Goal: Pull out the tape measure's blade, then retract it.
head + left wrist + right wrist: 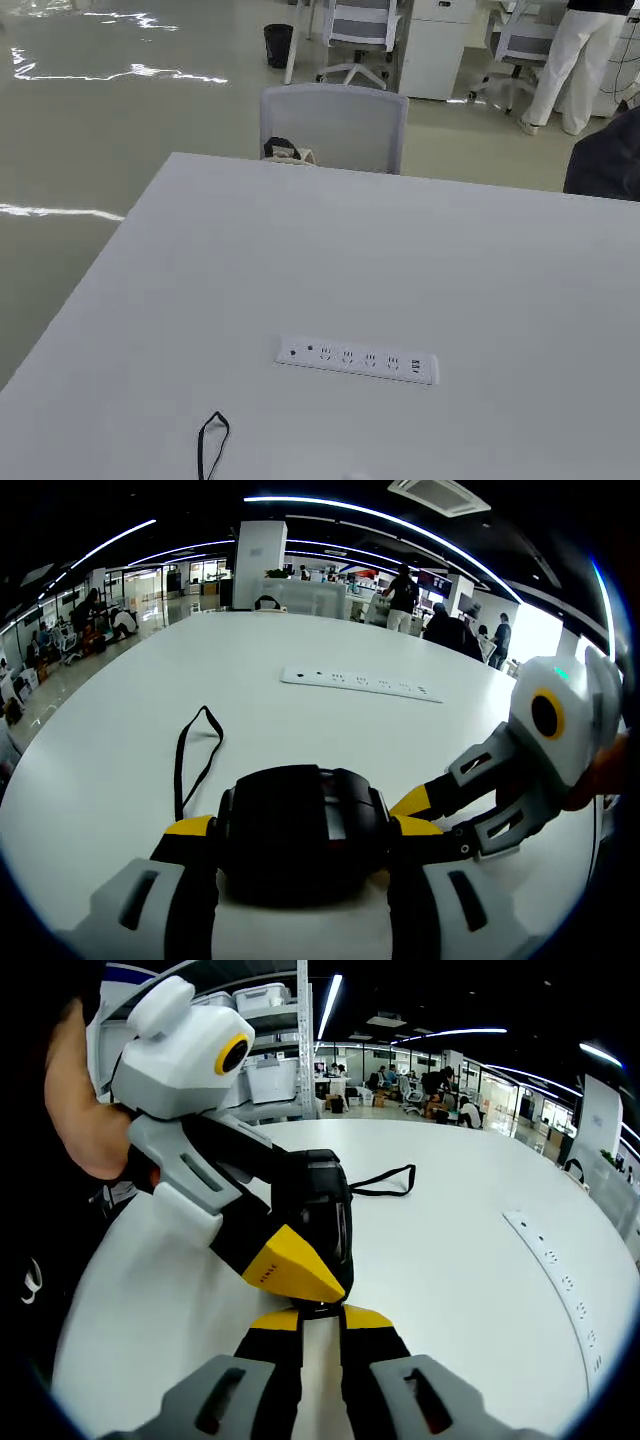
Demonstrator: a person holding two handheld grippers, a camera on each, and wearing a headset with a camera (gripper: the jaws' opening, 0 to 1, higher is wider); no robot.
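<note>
Writing: we find no legible text. The marks beside the sockets of the white power strip point(357, 360) are too small to read.

Left gripper point(302, 832): jaws clamped on the black tape measure point(318, 1210), one yellow pad on each side of the case. In the right gripper view it enters from the left and slants down to the case, and the person's forearm point(85, 1110) is behind its white body.

Right gripper point(320, 1318): jaws drawn narrow, yellow tips set against the near edge of the case. We cannot tell whether they pinch the blade's end. In the left gripper view it reaches in from the right, with a hand point(603, 775) behind it.

Tape measure: held between the two grippers over the near part of the white surface point(400, 260). Its black wrist strap point(195, 750) lies in a loop on the surface. We see no length of blade drawn out.

Power strip: flat on the surface, well beyond the strap.

Containers: a dark waste bin point(278, 44) stands on the floor past a grey office chair point(335, 125), contents not visible. Lidded storage boxes point(262, 1072) sit on shelving, contents not discernible.
</note>
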